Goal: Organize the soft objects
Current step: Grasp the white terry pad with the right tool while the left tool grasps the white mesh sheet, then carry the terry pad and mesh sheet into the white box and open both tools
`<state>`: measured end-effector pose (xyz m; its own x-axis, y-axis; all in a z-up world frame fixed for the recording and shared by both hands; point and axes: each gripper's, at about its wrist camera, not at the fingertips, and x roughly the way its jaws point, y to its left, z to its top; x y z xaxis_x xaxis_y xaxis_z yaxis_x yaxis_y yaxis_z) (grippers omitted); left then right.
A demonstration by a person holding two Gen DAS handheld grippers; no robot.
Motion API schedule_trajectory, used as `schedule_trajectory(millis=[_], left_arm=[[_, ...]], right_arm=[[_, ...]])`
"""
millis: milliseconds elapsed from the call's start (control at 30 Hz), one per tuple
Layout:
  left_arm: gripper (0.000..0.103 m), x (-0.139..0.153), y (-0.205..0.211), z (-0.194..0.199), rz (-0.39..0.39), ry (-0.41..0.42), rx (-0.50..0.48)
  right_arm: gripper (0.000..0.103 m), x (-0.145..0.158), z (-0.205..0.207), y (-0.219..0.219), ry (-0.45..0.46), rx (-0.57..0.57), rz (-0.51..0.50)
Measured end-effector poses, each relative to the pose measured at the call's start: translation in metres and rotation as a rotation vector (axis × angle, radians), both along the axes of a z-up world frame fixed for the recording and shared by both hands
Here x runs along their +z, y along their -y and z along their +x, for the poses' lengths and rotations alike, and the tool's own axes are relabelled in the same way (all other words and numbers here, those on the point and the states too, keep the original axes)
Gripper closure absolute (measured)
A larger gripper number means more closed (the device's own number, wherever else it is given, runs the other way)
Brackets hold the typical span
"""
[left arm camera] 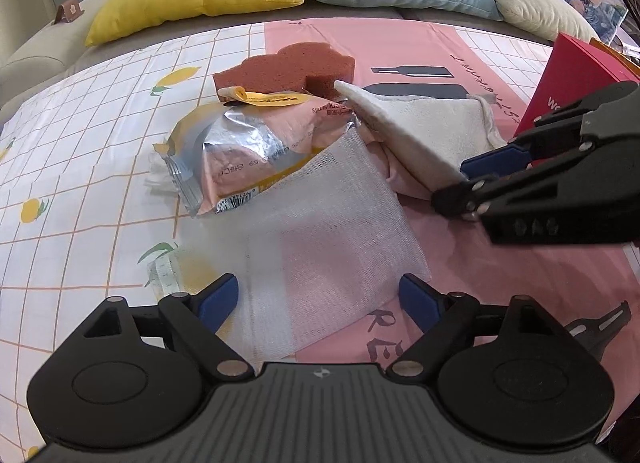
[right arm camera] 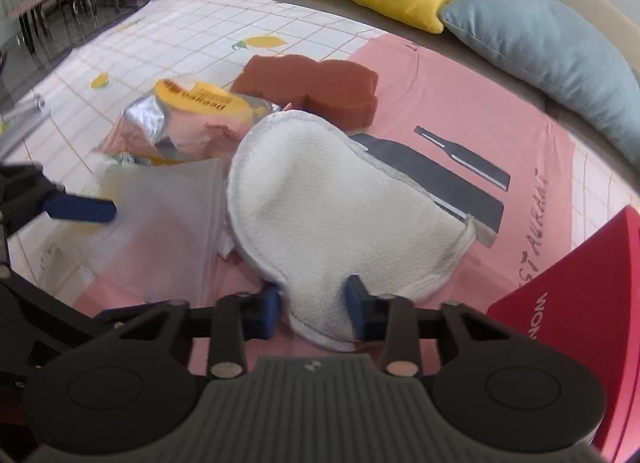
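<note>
White fleece cloth (right arm camera: 320,215), soft, light, floppy.
Right claw (right arm camera: 314,313) pinches its near hem; left claw (left arm camera: 318,297) spread over mesh bag (left arm camera: 320,231) ahead. Grip edges.

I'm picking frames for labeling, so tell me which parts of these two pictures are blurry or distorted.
Left wrist view: the mesh bag's near end is soft, while the foil packet is sharp; fisheye bends the tablecloth grid.
Right wrist view: the left gripper and mesh bag at left are smeared; the white cloth is clearer.
</note>
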<state>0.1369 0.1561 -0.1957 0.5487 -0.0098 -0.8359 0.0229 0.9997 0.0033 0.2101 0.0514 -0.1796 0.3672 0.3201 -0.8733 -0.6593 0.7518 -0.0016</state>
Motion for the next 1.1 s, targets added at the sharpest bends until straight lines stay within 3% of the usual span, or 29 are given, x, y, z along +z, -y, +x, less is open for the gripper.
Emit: schedule_trajectory(millis=[33,100,133,300,400,467,633,800,1100], left_arm=[[0.003,0.000,-0.001,0.001,-0.001,0.000,0.003],[0.006,0.000,-0.002,0.001,-0.001,0.000,0.009],[0.008,0.001,-0.002,0.000,-0.001,0.001,0.012],[0.020,0.002,-0.005,0.000,0.001,0.007,0.029],[0.041,0.005,-0.006,0.000,0.006,0.017,0.039],[0.063,0.006,-0.007,-0.001,0.012,0.023,0.040],[0.095,0.007,0.001,-0.002,0.052,0.019,0.008],[0.101,0.011,0.006,-0.008,0.052,0.002,0.004],[0.102,0.067,0.020,-0.042,-0.128,0.077,0.055]], right_arm=[[0.080,0.001,0.004,0.003,-0.021,-0.015,0.018],[0.099,0.005,0.007,0.008,-0.050,-0.045,0.044],[0.102,0.010,0.004,0.007,-0.036,-0.043,0.045],[0.102,0.037,-0.028,0.010,-0.015,-0.003,0.109],[0.102,0.046,-0.050,0.019,-0.066,-0.027,0.152],[0.102,0.048,-0.065,0.027,-0.082,-0.036,0.159],[0.102,0.045,-0.088,0.047,-0.136,-0.071,0.136],[0.102,0.043,-0.097,0.067,-0.169,-0.127,0.129],[0.102,0.076,-0.111,0.095,-0.090,-0.156,0.225]])
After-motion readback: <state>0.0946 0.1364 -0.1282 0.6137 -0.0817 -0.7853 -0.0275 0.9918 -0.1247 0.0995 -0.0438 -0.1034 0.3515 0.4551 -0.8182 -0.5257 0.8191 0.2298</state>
